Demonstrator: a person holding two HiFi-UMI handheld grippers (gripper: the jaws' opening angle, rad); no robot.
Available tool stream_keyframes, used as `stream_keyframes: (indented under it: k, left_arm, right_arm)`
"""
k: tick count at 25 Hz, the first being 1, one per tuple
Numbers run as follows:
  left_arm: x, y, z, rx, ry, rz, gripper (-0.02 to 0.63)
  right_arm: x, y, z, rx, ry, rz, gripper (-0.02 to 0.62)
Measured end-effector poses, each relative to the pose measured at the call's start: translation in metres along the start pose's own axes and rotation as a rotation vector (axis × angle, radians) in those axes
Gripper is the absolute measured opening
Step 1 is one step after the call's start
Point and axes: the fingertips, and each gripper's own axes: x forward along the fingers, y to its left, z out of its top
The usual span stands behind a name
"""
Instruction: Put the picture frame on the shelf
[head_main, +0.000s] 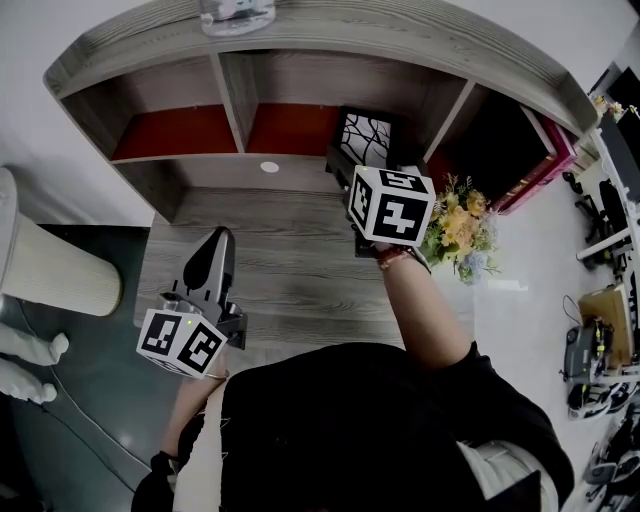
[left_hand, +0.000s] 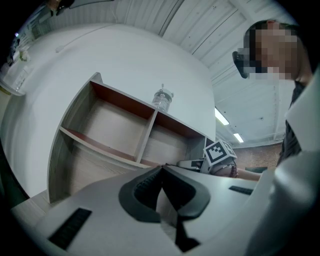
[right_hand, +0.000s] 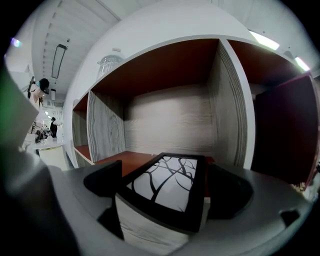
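A black picture frame (head_main: 365, 135) with a black-and-white branch print stands tilted back at the front of the middle compartment of the grey wooden shelf (head_main: 290, 215). In the right gripper view the picture frame (right_hand: 167, 187) fills the space between the two pads. My right gripper (head_main: 352, 160) is open around it, with the jaws as wide as they go. My left gripper (head_main: 217, 240) hovers over the shelf's lower deck at the left. Its jaws meet at the tip (left_hand: 161, 170) with nothing between them.
A clear glass jar (head_main: 237, 15) stands on the shelf's top board. A yellow flower bouquet (head_main: 462, 225) lies just right of my right hand. A white ribbed bin (head_main: 50, 270) stands on the floor at the left. The left red-floored compartment (head_main: 175, 130) holds nothing.
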Motion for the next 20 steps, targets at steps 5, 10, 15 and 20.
stream_keyframes:
  k: [5,10,15,20]
  left_arm:
    - [-0.003,-0.002,-0.001,0.004,-0.003,-0.01,0.012]
    - [-0.004,-0.01,0.002,0.005,0.002,-0.029,0.012]
    - [-0.007,-0.021,0.002,0.009,0.009,-0.065,0.012]
    - [-0.011,-0.038,0.001,0.011,0.015,-0.116,0.012]
  right_arm:
    - [-0.019,0.006,0.014,0.067,-0.067,0.06,0.492]
    - [-0.048,0.005,0.03,0.173,-0.151,0.112,0.359]
    - [-0.078,0.008,0.033,0.284,-0.209,0.189,0.173]
    - [-0.103,0.009,0.022,0.347,-0.21,0.203,0.104]
